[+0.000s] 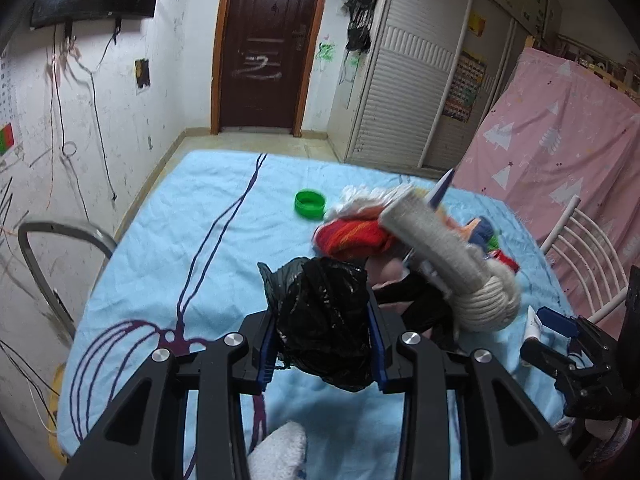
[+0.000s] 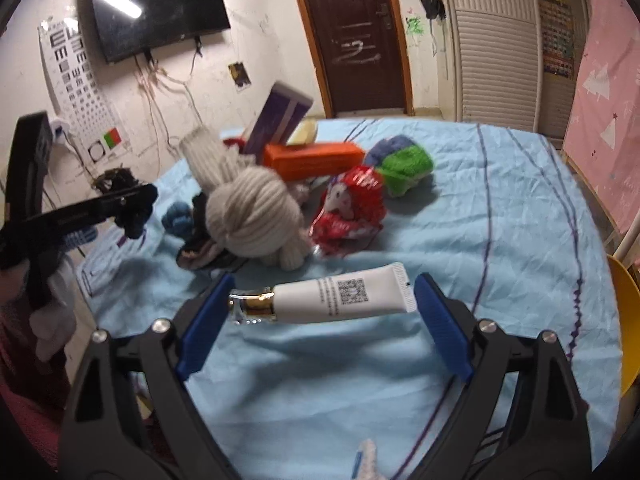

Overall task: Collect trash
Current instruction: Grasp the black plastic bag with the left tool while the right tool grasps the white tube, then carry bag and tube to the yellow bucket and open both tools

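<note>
My left gripper (image 1: 322, 320) is shut on a crumpled black plastic bag (image 1: 324, 332), its blue pads pressing both sides and holding it just above the blue cloth (image 1: 224, 264). My right gripper (image 2: 320, 300) holds a white tube (image 2: 348, 294) with a gold neck lengthwise, one end against each blue pad, with its shadow on the cloth below. The left wrist view shows that gripper (image 1: 556, 332) at the right edge. Other trash lies on the cloth: a red crinkled wrapper (image 2: 348, 208) and a green bottle cap (image 1: 309, 203).
A pile in the middle of the table holds a cream yarn ball (image 2: 252, 216), green and blue yarn (image 2: 404, 164), an orange box (image 2: 312, 158) and a purple box (image 2: 280, 114). A white chair (image 1: 588, 248) and a metal chair (image 1: 40, 248) flank the table.
</note>
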`<move>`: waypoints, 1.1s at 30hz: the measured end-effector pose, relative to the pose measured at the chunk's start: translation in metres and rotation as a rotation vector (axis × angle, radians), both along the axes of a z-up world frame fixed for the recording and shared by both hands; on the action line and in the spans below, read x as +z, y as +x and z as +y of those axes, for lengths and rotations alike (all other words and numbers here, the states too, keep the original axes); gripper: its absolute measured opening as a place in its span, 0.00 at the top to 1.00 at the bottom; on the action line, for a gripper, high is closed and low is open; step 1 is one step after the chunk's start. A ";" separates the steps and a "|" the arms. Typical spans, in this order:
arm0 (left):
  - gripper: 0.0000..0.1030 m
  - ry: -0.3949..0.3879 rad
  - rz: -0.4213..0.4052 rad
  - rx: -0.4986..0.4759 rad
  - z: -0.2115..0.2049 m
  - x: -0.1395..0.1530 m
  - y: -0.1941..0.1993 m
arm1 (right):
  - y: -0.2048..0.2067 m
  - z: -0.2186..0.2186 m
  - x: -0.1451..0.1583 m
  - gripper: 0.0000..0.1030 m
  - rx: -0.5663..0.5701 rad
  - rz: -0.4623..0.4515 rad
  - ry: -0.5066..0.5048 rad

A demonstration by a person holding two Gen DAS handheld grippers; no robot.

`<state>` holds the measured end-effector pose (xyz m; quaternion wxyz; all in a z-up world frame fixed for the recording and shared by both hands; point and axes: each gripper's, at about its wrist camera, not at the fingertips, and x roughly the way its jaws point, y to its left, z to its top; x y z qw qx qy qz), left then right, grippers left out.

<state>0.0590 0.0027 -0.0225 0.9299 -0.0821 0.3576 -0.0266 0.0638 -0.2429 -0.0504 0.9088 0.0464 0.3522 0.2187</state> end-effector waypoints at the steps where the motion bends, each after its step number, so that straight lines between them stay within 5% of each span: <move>1: 0.73 0.008 -0.026 -0.012 -0.005 0.009 -0.003 | -0.001 -0.006 0.003 0.16 -0.011 -0.012 0.012; 7: 0.73 0.054 -0.139 -0.140 -0.060 0.051 -0.009 | -0.006 -0.046 0.023 0.16 -0.083 -0.077 0.071; 15: 0.73 0.075 -0.161 -0.331 -0.163 0.070 0.017 | -0.018 -0.124 0.051 0.15 -0.217 -0.176 0.101; 22: 0.73 0.000 -0.033 -0.521 -0.270 0.068 0.058 | -0.032 -0.197 0.068 0.15 -0.358 -0.246 0.084; 30: 0.71 -0.091 0.157 -0.685 -0.382 0.029 0.098 | -0.041 -0.249 0.053 0.15 -0.466 -0.236 0.041; 33: 0.51 -0.060 0.192 -0.686 -0.407 0.010 0.105 | -0.044 -0.264 0.041 0.15 -0.540 -0.223 -0.011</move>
